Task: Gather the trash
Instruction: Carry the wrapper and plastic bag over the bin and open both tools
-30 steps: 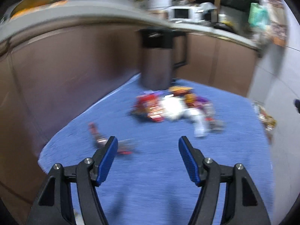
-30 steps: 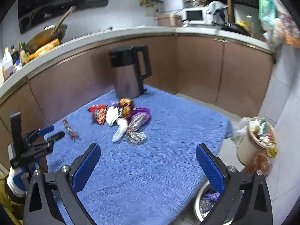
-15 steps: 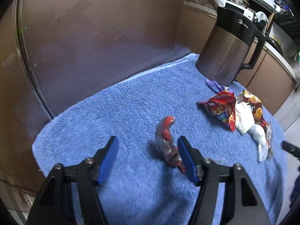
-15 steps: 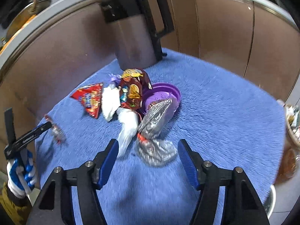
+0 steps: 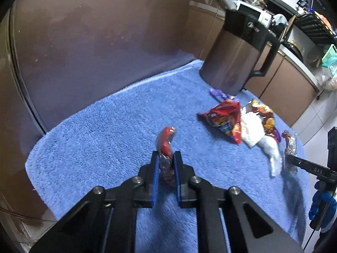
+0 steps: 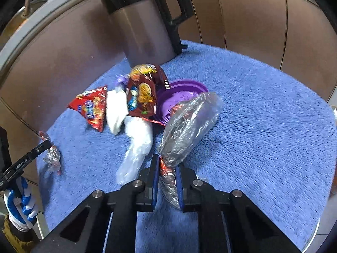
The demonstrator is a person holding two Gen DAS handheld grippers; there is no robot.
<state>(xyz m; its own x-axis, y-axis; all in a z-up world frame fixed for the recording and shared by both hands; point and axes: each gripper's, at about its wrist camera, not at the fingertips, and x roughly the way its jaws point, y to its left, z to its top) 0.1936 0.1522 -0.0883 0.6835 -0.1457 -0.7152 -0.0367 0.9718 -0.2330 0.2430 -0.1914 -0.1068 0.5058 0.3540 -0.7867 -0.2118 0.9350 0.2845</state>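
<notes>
Pickup step: left gripper has just closed on a red wrapper, right gripper on a silver bag; both need lifting clear of the blue mat next.

The kettle is running off the right wrist view's top edge, its lid unseen. Countertop clutter in the left wrist view is appearing too small to identify.

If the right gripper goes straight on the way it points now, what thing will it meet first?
Probably the purple lid. The right gripper, shut on the crinkled silver wrapper, points along it toward that lid; depth is unclear.
</notes>
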